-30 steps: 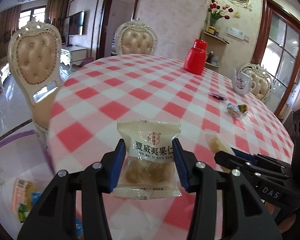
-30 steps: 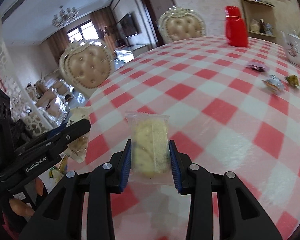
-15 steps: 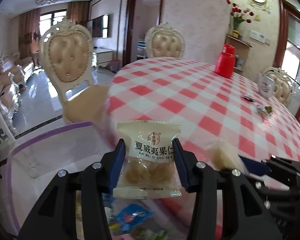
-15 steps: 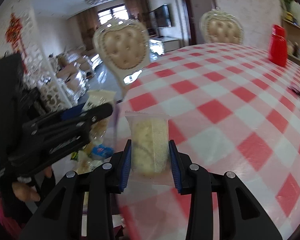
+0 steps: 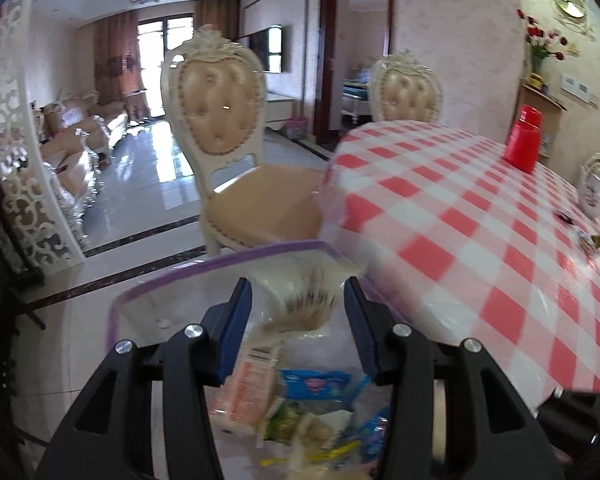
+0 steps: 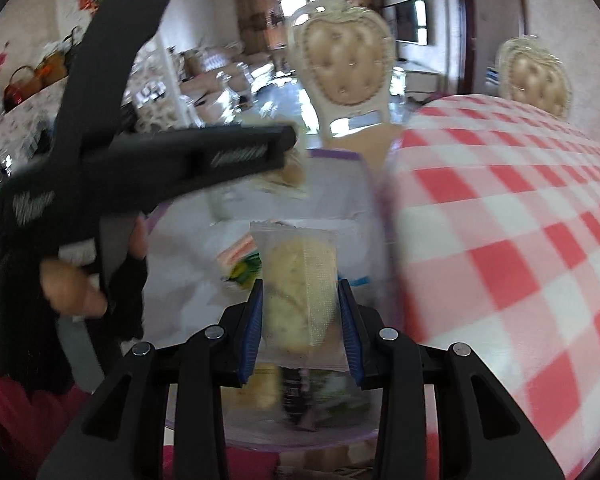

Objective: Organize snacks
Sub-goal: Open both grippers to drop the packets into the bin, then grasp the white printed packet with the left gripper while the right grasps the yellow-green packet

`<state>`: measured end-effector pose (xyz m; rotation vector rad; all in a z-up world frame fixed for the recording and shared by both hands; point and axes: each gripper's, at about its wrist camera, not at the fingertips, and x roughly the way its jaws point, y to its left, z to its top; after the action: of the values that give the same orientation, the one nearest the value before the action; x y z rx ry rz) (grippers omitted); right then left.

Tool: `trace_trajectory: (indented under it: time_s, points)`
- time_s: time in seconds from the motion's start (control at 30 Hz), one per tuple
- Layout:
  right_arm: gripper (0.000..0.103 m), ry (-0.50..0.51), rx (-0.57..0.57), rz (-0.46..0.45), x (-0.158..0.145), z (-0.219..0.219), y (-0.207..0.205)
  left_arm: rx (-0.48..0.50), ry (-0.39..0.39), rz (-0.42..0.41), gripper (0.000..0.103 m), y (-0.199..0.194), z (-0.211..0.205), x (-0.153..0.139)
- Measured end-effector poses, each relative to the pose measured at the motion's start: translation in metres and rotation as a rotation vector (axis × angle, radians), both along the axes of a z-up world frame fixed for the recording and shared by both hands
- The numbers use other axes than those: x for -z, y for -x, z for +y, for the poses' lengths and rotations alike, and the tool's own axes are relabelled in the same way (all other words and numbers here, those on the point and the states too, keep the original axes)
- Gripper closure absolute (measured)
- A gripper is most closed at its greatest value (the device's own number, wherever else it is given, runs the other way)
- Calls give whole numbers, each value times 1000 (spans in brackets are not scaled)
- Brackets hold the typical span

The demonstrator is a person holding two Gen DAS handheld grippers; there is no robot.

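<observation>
The pale cake packet (image 6: 300, 288) sits pinched upright in the right gripper (image 6: 300, 322), above the purple-rimmed clear bag (image 5: 168, 280) of snacks. In the left gripper (image 5: 298, 330) a blurred nut packet (image 5: 300, 300) lies between the pads, also above that bag; whether they squeeze it I cannot tell. The checked table (image 5: 480, 240) is just right of the bag.

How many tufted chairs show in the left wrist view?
2: one chair stands left of the checked table, just beyond the clear bin; another chair sits behind the table's far edge. Others may be hidden.
</observation>
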<state>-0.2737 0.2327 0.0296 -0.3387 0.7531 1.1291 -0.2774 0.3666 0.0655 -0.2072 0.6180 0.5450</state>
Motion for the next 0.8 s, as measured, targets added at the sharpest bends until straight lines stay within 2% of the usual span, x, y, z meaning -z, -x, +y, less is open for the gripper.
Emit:
trace_trajectory:
  time_s: [0.03,0.1,0.13,0.17,0.2,0.27,0.4,0.47,0.57,0.73,0.8]
  points:
    - [66,-3,-18,-3,2,3,4,-24,-10,1,54,4,5,-2]
    - [63,-19,-40,-1,3,4,8,-78,-27,-4,28,9,10,-6]
    - [54,-36,-49,5,1,2,9,-101,-40,-14,15,11,11,-8]
    - [43,-50,-43,6,-1,-1,8,-130,-64,-26,12,14,10,-11]
    - [41,-66,-31,5,-4,-5,6,-155,-85,-25,10,15,9,-13]
    - [40,-102,7,10,-12,-19,-4,-170,-102,-23,5,11,6,-16]
    - [36,-160,142,21,-27,-67,-44,-129,-118,-7,4,-4,-17,-18]
    - [28,-195,246,33,-32,-97,-67,-70,-112,13,4,-20,-39,-15]
    - [20,-246,408,38,-37,-149,-97,88,-52,29,4,-51,-80,-13]
    - [16,-276,668,53,-37,-254,-149,401,43,89,4,-114,-171,-6]
    - [16,-247,791,47,-34,-304,-171,520,58,104,4,-148,-213,-3]
